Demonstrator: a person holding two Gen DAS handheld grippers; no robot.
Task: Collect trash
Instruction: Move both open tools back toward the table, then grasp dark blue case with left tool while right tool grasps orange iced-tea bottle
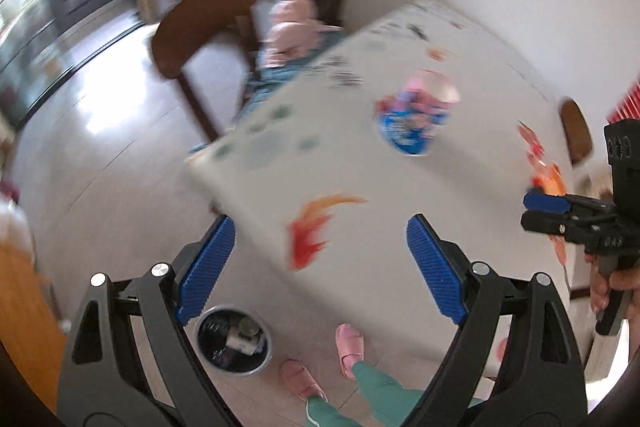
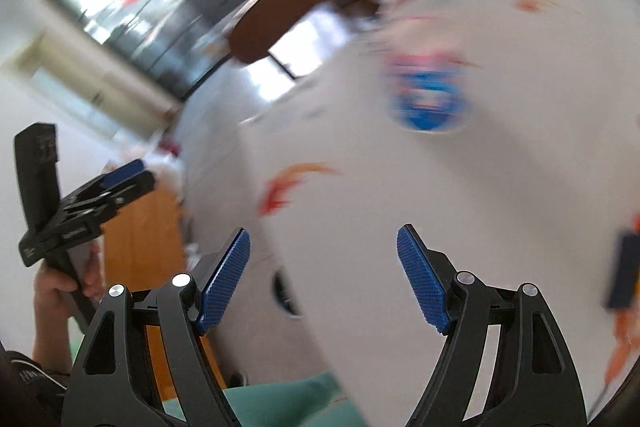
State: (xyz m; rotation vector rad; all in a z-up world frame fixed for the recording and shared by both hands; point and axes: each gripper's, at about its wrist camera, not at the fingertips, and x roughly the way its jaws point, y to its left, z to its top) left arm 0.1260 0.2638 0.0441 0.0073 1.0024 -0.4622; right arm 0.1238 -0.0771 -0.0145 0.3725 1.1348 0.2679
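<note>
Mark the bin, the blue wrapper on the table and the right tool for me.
bin [image 1: 256,365]: left wrist view, on its front rim.
blue wrapper [image 1: 412,131]: left wrist view, on its blue middle.
right tool [image 2: 323,273]: right wrist view, midway between its open fingertips.

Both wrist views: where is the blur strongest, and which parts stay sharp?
Left wrist view: the table and the blue packet on it are smeared, while the left gripper and the bin read fairly clearly. Right wrist view: blur is heavier, the packet is only a blue streak; the right gripper stays sharp.
</note>
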